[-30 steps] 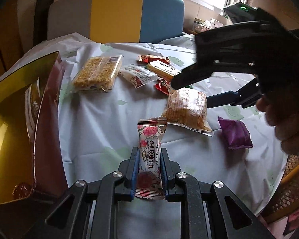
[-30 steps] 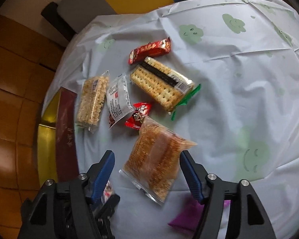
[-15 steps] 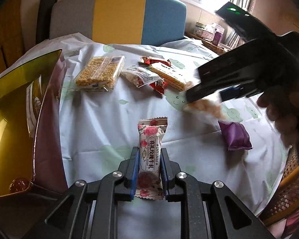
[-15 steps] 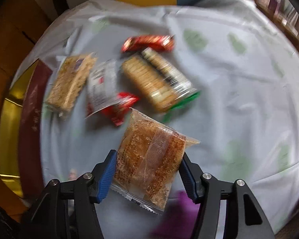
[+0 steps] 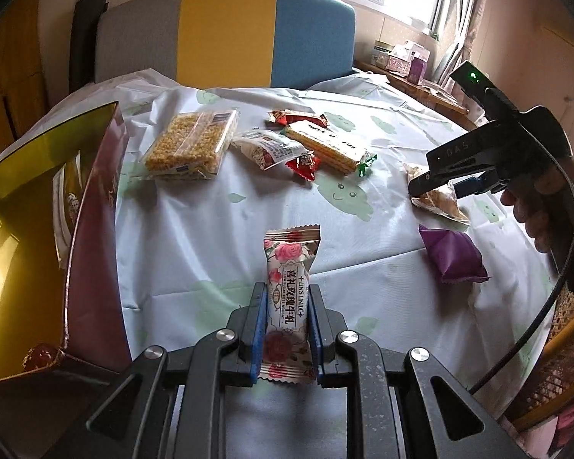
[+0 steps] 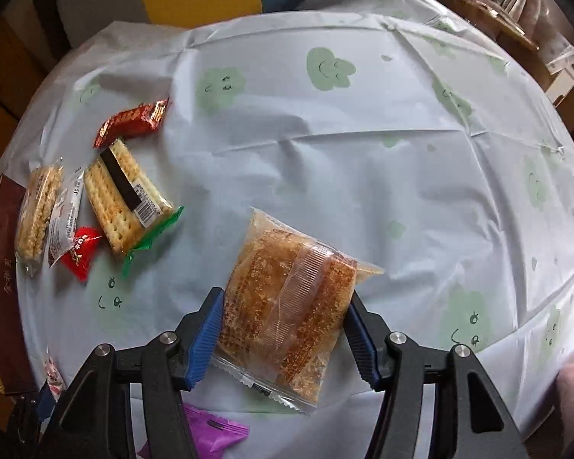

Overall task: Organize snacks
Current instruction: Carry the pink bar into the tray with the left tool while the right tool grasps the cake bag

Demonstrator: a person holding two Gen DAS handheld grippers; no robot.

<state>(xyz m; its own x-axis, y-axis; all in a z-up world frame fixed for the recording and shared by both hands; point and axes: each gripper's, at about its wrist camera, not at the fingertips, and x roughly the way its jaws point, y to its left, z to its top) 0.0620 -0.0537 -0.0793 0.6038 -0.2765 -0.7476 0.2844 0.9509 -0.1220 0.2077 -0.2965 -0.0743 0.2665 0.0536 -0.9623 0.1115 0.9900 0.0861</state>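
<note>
Left tongs (image 5: pixel 286 319) clamp rose nougat bar (image 5: pixel 289 306); right tongs (image 6: pixel 283 323) grip brown cake pack (image 6: pixel 287 306), lower corner hiding purple packet (image 6: pixel 210 432).

Between the right claw's (image 6: pixel 285 334) pads sits a rice-cake packet (image 6: pixel 287 306); a cracker pack (image 6: pixel 122 195) lies far left on the surface (image 6: pixel 363 153), a pouch (image 6: pixel 210 434) beneath.

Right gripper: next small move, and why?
Probably carry the brown cake pack leftwards to the gold box. The right gripper has just closed on it, both pads touching its sides, and the box stands open at the table's left edge beyond the loose snacks.
</note>
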